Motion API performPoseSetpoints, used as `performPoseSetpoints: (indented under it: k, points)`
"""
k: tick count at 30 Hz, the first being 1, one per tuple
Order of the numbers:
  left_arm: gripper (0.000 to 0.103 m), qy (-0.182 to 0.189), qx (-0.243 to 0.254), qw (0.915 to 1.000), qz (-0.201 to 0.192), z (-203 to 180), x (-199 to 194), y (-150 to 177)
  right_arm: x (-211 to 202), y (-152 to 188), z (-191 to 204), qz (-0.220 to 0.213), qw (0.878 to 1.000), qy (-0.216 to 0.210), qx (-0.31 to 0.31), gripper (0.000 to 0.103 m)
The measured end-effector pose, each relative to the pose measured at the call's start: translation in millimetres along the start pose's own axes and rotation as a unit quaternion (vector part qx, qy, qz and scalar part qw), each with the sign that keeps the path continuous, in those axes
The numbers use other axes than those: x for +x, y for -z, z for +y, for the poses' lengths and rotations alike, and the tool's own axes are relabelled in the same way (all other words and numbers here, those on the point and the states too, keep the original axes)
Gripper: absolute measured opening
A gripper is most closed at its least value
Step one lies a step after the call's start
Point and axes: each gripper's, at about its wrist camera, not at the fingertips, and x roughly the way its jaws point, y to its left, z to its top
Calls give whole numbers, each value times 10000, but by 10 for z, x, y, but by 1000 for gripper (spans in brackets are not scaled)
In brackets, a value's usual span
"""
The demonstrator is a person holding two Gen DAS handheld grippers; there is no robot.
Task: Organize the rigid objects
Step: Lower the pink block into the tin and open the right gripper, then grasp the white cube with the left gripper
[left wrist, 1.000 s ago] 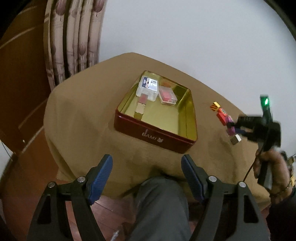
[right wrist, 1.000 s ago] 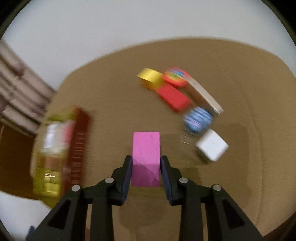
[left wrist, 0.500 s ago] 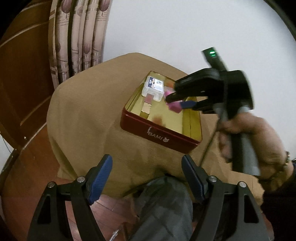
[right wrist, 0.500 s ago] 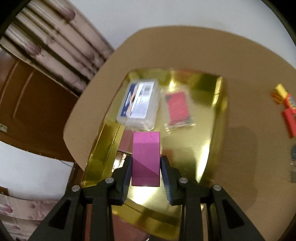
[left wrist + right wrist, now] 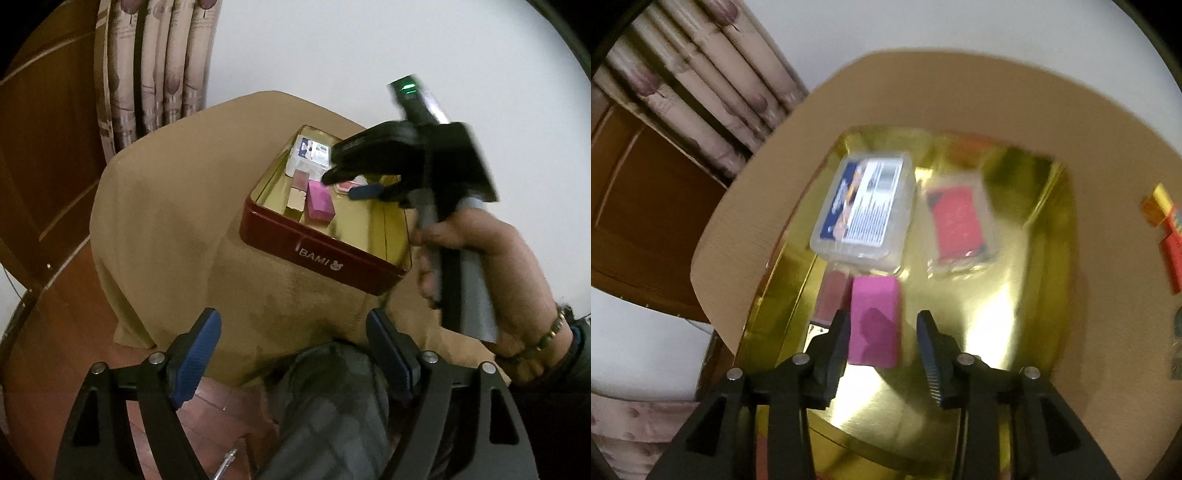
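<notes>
Right gripper jaws just opening, releasing pink rectangular block into gold-lined red metal tin. Risk: left pad touching block drags it on withdrawal.

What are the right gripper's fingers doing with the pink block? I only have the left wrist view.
Observer: The right gripper has just been opening. The pink block lies on the floor of the tin between its fingers, with a clear gap on one side.
Operator: Anything left outside the tin?
Observer: Yes, a gold block and a red block on the cloth beside it.
</notes>
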Motion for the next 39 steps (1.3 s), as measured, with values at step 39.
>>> performPoseSetpoints:
  k: [39]
  points:
    - [62,506,31,9805,1899,-3246,2110,-368,-1600,1833,-4128,-2390,9424,1198,2012,54]
